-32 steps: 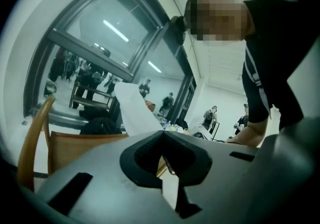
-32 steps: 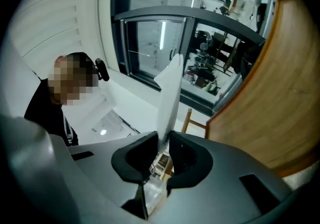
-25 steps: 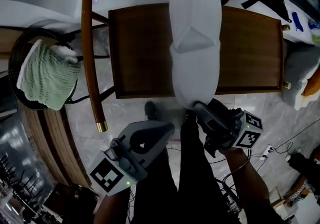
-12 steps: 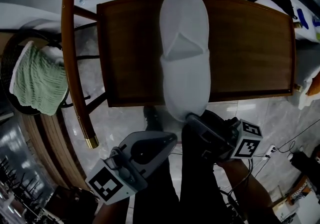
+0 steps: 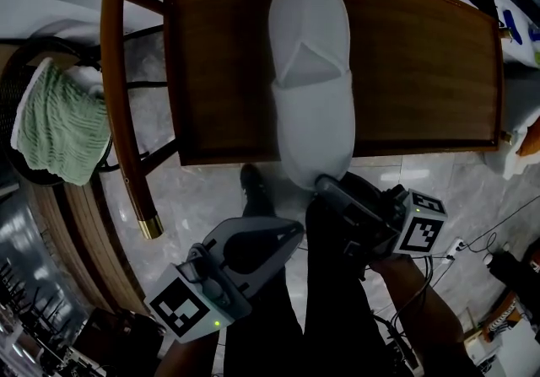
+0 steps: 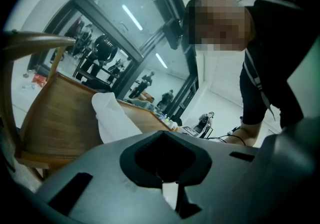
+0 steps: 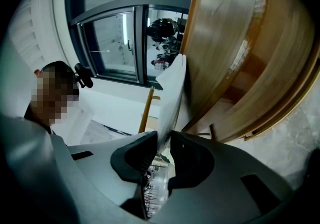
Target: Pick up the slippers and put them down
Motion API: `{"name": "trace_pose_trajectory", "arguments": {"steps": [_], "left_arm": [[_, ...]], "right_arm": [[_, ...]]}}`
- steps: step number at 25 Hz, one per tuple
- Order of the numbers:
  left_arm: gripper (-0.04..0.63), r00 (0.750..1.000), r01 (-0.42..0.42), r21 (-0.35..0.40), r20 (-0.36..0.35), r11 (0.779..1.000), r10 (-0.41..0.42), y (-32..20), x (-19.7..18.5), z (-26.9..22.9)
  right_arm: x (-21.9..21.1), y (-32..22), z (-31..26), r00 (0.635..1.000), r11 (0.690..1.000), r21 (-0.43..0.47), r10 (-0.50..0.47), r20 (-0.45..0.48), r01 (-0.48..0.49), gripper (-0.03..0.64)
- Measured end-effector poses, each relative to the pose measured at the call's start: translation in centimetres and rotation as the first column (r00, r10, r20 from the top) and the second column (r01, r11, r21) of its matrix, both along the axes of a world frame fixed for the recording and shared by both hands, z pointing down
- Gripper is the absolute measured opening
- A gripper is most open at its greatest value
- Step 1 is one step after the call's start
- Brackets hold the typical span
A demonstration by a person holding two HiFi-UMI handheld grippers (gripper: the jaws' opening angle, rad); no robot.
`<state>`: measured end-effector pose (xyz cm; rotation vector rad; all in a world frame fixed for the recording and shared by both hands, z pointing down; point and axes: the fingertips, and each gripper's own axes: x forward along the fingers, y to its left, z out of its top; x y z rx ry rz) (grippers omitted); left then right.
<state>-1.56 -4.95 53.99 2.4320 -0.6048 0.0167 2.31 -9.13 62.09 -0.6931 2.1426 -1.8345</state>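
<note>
The slipper (image 5: 310, 72), a white one, is lying lengthwise on the wooden seat of the chair (image 5: 422, 72), and its heel end is hanging over the front edge of the seat. The right gripper (image 5: 325, 185) is pinching this heel end. Its jaws have just been opening a little, but the thin edge of the slipper is sitting between them and they are touching it. The left gripper (image 5: 291, 228) is hovering near it above the floor (image 5: 211, 185), with its jaws closed together and holding nothing.
</note>
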Motion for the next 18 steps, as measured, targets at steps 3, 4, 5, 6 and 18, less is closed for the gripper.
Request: {"name": "trace_pose_trajectory", "arguments": {"steps": [3, 4, 5, 6, 18], "left_arm": [[0.003, 1.0, -0.012, -0.002, -0.002, 1.0, 0.012, 0.6, 0.3, -0.1], [0.003, 1.0, -0.015, -0.003, -0.002, 1.0, 0.015, 0.8, 0.3, -0.1], [0.003, 1.0, -0.018, -0.002, -0.002, 1.0, 0.018, 0.9, 0.3, -0.1], [0.003, 1.0, -0.021, -0.002, -0.003, 1.0, 0.021, 0.9, 0.4, -0.1], [0.003, 1.0, -0.022, -0.007, 0.017, 1.0, 0.022, 1.4, 0.4, 1.1]], "right_arm": [[0.1, 0.0, 0.3, 1.0, 1.0, -0.017, 0.003, -0.014, -0.003, 0.078], [0.1, 0.0, 0.5, 1.0, 1.0, -0.025, 0.003, -0.021, -0.003, 0.079], [0.1, 0.0, 0.7, 1.0, 0.999, -0.032, 0.004, -0.028, -0.005, 0.078], [0.1, 0.0, 0.8, 0.999, 0.999, -0.038, 0.006, -0.033, -0.007, 0.078], [0.6, 0.6, 2.4, 0.998, 0.996, -0.084, 0.01, -0.057, -0.014, 0.15]]}}
